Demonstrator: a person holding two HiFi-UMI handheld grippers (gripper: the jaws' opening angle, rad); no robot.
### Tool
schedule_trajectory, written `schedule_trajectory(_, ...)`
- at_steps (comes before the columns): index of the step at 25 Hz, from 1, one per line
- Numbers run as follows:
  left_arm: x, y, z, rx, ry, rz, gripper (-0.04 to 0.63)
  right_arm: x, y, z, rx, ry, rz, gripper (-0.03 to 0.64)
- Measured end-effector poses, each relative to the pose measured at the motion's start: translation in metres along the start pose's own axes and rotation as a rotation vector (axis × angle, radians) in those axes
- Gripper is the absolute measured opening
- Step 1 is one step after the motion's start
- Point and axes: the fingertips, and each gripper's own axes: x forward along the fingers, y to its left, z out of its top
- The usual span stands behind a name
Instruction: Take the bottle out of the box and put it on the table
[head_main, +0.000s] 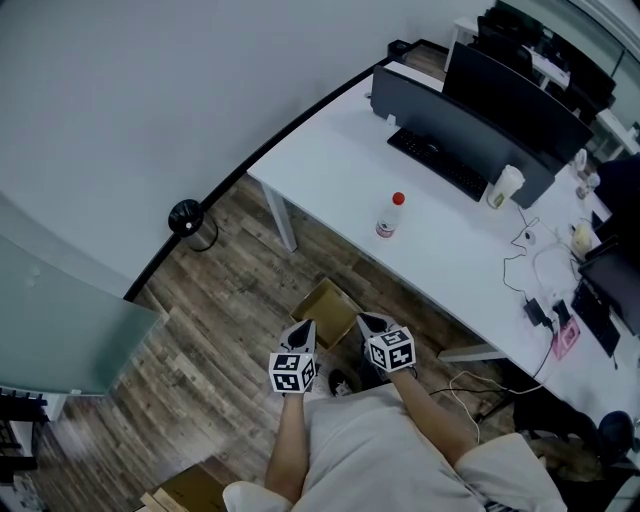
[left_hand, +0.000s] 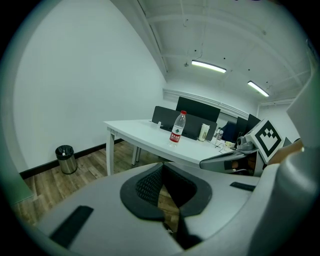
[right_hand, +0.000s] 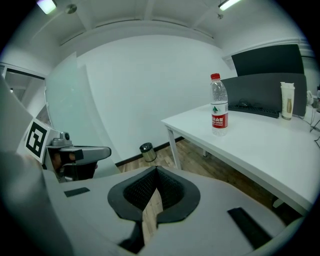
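A clear plastic bottle (head_main: 389, 216) with a red cap and red label stands upright on the white table (head_main: 330, 165). It also shows in the left gripper view as the bottle (left_hand: 177, 127) and in the right gripper view as the bottle (right_hand: 218, 111). An open cardboard box (head_main: 324, 311) sits on the wood floor by the table, just ahead of both grippers. My left gripper (head_main: 303, 326) and right gripper (head_main: 366, 322) hover side by side over the box's near edge. Both the left gripper (left_hand: 163, 172) and the right gripper (right_hand: 155, 175) are shut and hold nothing.
A dark monitor and keyboard (head_main: 440, 165), a pale cup (head_main: 503, 186) and cables (head_main: 530, 270) lie farther along the table. A small black bin (head_main: 187, 218) stands by the wall. Another cardboard box (head_main: 190, 490) sits at the bottom left. A table leg (head_main: 280, 220) stands near the box.
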Motion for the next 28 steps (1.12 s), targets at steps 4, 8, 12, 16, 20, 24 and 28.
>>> schedule_trajectory(4, -0.0012, 0.0021, 0.0016, -0.001, -0.002, 0.005, 0.015, 0.002, 0.0022, 0.0009, -0.01, 0.006, 0.002, 0.04)
schedule_trajectory(8, -0.0023, 0.0006, 0.0015, -0.003, -0.003, 0.009, 0.015, 0.0021, 0.0038, -0.0007, -0.015, 0.011, 0.007, 0.04)
schedule_trajectory(12, -0.001, -0.0019, 0.0005, 0.0, 0.0, 0.005, 0.015, 0.0015, 0.004, -0.002, -0.018, 0.015, 0.015, 0.04)
schedule_trajectory(16, 0.001, -0.0034, 0.0013, 0.001, 0.0, 0.001, 0.014, 0.0002, 0.0021, -0.0014, -0.017, 0.012, 0.011, 0.04)
schedule_trajectory(20, 0.0025, -0.0066, 0.0018, 0.005, 0.002, -0.006, 0.015, -0.001, 0.0013, -0.0024, -0.013, 0.014, 0.012, 0.04)
schedule_trajectory(24, 0.0012, -0.0052, 0.0018, -0.003, 0.001, -0.003, 0.015, -0.0008, 0.0022, -0.0026, -0.017, 0.016, 0.014, 0.04)
schedule_trajectory(28, -0.0007, -0.0016, 0.0026, -0.022, -0.014, 0.007, 0.015, -0.0006, 0.0015, -0.0031, -0.017, 0.015, 0.013, 0.04)
